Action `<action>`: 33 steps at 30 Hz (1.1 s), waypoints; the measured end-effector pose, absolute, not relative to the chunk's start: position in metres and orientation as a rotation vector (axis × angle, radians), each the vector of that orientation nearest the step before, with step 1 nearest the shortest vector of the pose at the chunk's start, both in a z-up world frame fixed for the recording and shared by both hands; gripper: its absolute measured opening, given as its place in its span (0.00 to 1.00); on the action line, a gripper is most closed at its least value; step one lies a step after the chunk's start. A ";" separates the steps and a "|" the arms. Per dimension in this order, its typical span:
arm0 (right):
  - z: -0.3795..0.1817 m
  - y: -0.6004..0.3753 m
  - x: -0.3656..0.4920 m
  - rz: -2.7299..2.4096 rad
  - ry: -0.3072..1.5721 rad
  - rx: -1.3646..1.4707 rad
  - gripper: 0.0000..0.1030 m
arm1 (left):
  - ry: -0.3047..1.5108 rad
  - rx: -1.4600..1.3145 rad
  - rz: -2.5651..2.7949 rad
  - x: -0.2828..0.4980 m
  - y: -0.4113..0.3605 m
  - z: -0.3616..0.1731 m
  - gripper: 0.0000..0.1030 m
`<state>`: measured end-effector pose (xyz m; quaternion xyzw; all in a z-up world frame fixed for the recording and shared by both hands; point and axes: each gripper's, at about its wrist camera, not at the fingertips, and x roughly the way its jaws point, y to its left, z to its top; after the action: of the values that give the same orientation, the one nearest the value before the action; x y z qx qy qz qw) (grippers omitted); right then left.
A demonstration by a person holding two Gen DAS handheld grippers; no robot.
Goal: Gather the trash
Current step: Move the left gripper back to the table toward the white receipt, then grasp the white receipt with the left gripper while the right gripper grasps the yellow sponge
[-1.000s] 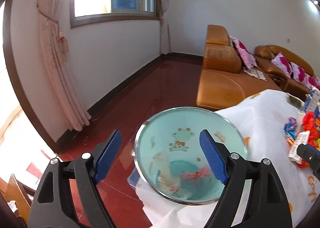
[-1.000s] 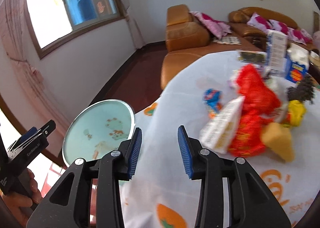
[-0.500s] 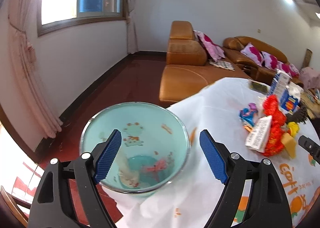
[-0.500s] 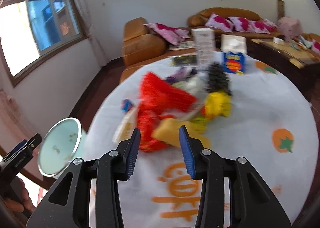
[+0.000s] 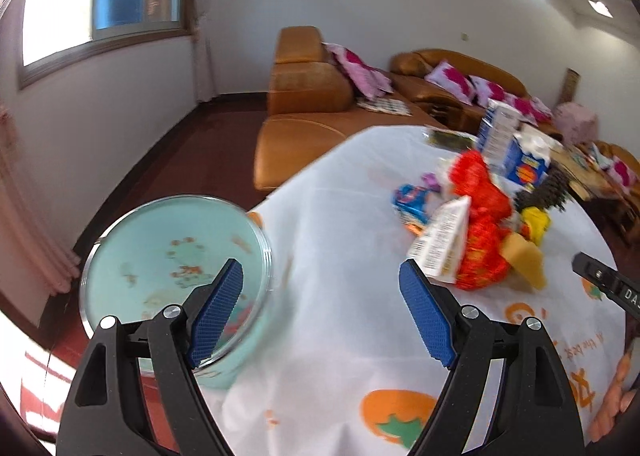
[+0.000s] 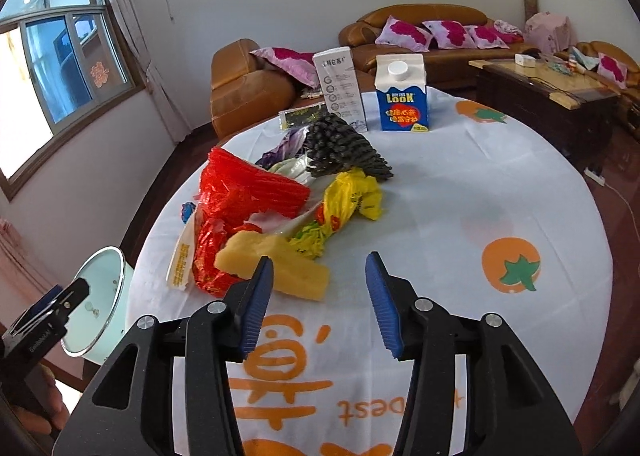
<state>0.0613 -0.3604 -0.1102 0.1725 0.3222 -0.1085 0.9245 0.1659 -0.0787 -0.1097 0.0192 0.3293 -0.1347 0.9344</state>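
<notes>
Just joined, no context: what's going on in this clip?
A person with handheld tongs in each hand is clearing trash off a round table. Neither holds anything. The right tongs are opening, aimed at a pile of litter: a yellow sponge, red wrappers and a yellow bag. The left tongs are wide open beside the pale green bin at the table's edge.

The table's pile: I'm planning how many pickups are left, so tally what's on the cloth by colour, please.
Red: 1, red plastic bag
Yellow: 2, yellow sponge, yellow plastic bag
Blue: 2, blue milk carton, blue wrapper
White: 2, white carton, flattened white carton
Black: 2, black scrubber, black packet
Total: 9
</notes>
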 end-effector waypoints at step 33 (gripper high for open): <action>-0.127 -0.344 0.097 0.009 0.820 0.202 0.51 | 0.834 0.058 -0.499 0.223 -0.158 -0.156 0.10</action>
<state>0.0968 -0.3444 -0.1268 0.0980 0.3978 0.0044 0.9122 0.2226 -0.1576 -0.1559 0.0280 0.4005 -0.2397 0.8839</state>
